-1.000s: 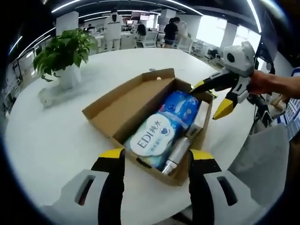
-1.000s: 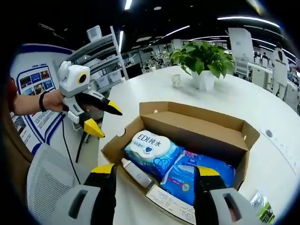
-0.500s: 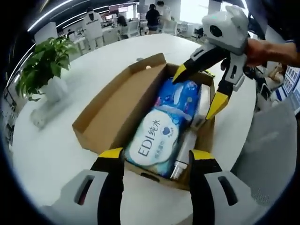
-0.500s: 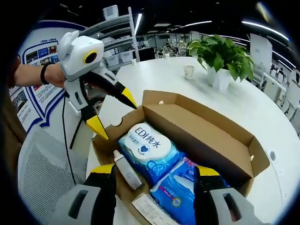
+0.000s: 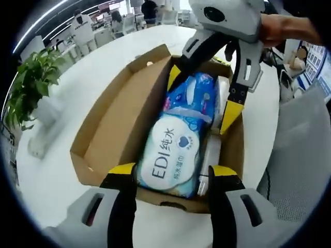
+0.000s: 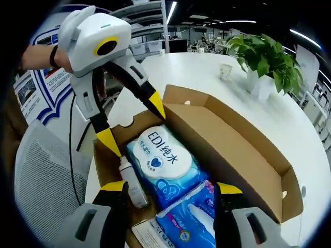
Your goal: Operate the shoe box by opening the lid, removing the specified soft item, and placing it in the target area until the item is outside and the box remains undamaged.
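The cardboard shoe box (image 5: 111,129) (image 6: 238,150) lies open on the white table, its lid flap folded back along one long side. Inside lie a white-and-blue wipes pack marked EDI (image 5: 168,157) (image 6: 161,157), a blue soft pack (image 5: 194,95) (image 6: 191,225) and a small white bottle (image 5: 209,155) (image 6: 132,181). My left gripper (image 5: 173,173) (image 6: 133,124) is open, its jaws straddling the EDI pack's end of the box. My right gripper (image 6: 170,188) (image 5: 201,95) is open over the blue pack, one jaw on each side of it.
A potted plant (image 6: 266,54) (image 5: 26,88) and a paper cup (image 6: 224,71) stand further off on the round table (image 5: 46,175). A grey mesh chair (image 5: 300,155) (image 6: 46,175) sits by the table's edge near the box. People stand far off in the office.
Both grippers have closed in on the box and dropped lower over it. The right one now hangs over the blue pack and the left one over the EDI pack's end. Both stay open.
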Available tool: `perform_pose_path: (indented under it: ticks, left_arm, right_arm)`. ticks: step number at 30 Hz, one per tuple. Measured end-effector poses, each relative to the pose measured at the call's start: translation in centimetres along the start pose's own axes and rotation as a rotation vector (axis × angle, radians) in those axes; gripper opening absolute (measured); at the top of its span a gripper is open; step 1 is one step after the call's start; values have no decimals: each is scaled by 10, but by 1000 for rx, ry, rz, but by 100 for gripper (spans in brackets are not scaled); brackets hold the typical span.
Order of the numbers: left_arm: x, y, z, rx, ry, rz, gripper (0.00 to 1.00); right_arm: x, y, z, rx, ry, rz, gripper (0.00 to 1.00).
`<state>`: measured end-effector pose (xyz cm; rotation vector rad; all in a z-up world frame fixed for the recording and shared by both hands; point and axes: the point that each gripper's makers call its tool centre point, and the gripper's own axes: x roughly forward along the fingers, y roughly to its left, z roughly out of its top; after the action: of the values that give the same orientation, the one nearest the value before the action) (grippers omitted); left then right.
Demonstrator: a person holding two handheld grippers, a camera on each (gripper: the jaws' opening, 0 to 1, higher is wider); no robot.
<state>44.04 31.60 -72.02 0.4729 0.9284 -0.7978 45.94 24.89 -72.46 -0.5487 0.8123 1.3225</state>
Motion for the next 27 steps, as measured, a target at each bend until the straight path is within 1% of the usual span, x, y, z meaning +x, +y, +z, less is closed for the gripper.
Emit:
perform_pose_path:
  ticks: [4,10,12,14,17,19,24,27]
  left_arm:
    - [5,3,-2,4,10,-11,55]
    - [13,3,-6,47,43,-19,55]
    - [17,4,-9,68,62,-17,54]
    - [20,3,-9,77,67,-20,54]
    - [23,2,-10,75,71,-30,53]
    - [24,4,-10,75,73,-25,53]
    - [27,3,-12,75,78,-32,54]
    - [27,3,-12,75,78,-35,53]
  right_arm:
    - [8,-2,-4,-35,34,8,66]
    - [21,-5,-4,-44,53,26,65]
    - [25,-6,-6,-67,73,31,65]
    - [28,-7,-7,-91,89,27,65]
    - [32,-10,-5,-84,84,28,65]
    - [35,-9,-4,-72,73,34,64]
    - [40,-8,-9,-96,95,37,64]
    - [40,-8,-8,-95,92,35,63]
